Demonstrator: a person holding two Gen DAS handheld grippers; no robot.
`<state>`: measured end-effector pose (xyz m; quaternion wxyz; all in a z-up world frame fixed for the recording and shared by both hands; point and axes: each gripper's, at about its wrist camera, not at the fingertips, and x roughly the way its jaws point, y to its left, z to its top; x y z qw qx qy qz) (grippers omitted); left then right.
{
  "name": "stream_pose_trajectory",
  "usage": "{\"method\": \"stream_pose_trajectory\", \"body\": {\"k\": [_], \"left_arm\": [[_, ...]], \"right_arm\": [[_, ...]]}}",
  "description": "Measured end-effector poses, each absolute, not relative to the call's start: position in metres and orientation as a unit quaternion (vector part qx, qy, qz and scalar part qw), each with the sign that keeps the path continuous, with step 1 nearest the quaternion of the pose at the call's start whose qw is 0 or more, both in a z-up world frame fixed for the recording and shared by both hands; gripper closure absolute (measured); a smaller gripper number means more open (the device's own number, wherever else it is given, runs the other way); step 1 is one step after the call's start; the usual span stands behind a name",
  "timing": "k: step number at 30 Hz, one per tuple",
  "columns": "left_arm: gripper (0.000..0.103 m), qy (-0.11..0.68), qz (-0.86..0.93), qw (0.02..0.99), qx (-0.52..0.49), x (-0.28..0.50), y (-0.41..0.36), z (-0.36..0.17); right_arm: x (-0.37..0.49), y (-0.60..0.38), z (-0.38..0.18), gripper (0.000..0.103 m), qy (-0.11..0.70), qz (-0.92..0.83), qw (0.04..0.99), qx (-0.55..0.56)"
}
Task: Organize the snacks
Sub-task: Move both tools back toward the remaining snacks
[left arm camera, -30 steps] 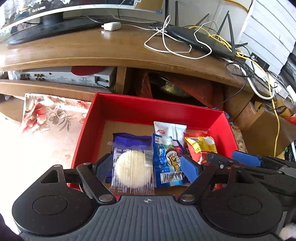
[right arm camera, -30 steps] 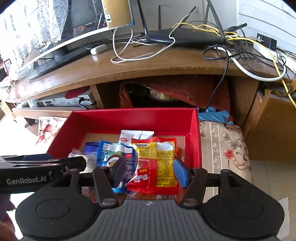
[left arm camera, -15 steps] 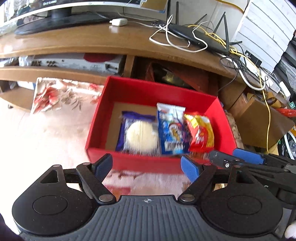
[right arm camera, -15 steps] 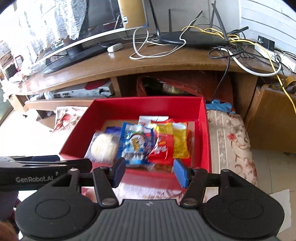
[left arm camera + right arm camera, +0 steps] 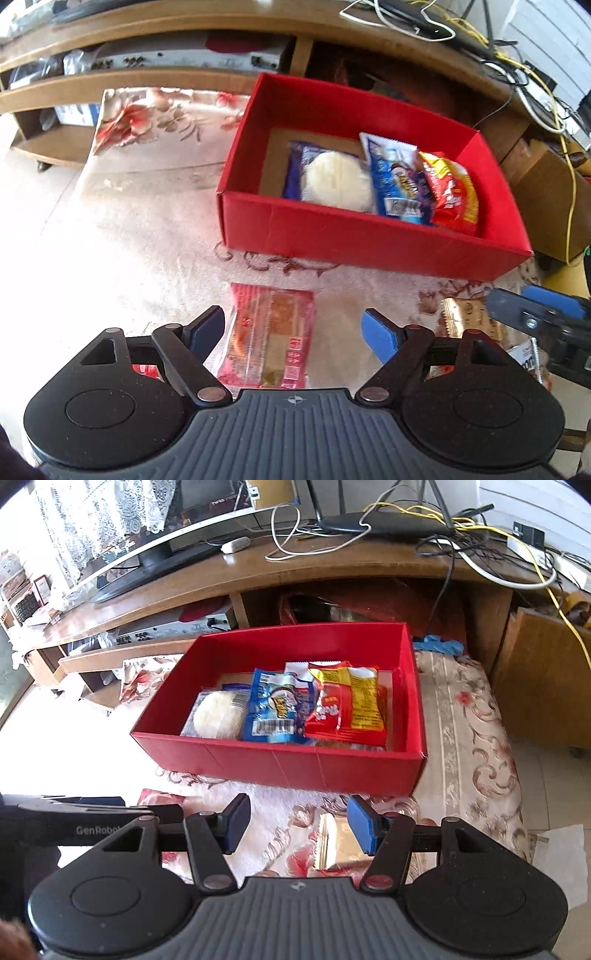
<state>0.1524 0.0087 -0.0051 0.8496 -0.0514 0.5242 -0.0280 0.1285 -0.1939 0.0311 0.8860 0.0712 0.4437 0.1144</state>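
A red box (image 5: pixel 354 236) (image 5: pixel 280 764) on the floral rug holds a round white cake in clear wrap (image 5: pixel 338 181) (image 5: pixel 218 714), a blue packet (image 5: pixel 397 184) (image 5: pixel 275 710) and a red-yellow packet (image 5: pixel 452 192) (image 5: pixel 349 707). My left gripper (image 5: pixel 293 328) is open and empty over a pink-red snack packet (image 5: pixel 269 339) lying on the rug in front of the box. My right gripper (image 5: pixel 297 821) is open and empty above a gold-wrapped snack (image 5: pixel 334 843), which also shows in the left wrist view (image 5: pixel 467 319).
A wooden TV stand (image 5: pixel 258 576) with a monitor, a router (image 5: pixel 384 520) and tangled cables stands behind the box. A silver player (image 5: pixel 184 61) sits on its lower shelf. A cardboard box (image 5: pixel 546 679) is at the right. The right gripper shows at the left view's right edge (image 5: pixel 543 317).
Both grippers have pulled back out of the red box and lowered toward the rug in front of it. The pink-red packet and the gold snack have come into view.
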Motion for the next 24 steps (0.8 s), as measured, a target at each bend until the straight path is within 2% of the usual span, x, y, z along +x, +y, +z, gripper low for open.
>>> {"method": "stream_pose_trajectory", "body": {"k": [12,17,24], "left_arm": [[0.017,0.557,-0.01,0.829,-0.047,0.167,0.007,-0.039],[0.038,0.554,-0.003,0.832,-0.031,0.162,0.007,-0.036],[0.041,0.556,-0.027,0.83,-0.029,0.149,0.005,-0.031]], "right_arm": [[0.123,-0.217,0.027,0.047,0.455,0.099,0.881,0.089],[0.105,-0.245,0.019,0.045,0.467,0.061,0.875,0.109],[0.089,-0.266,-0.003,0.045,0.498,0.024,0.858,0.124]]}}
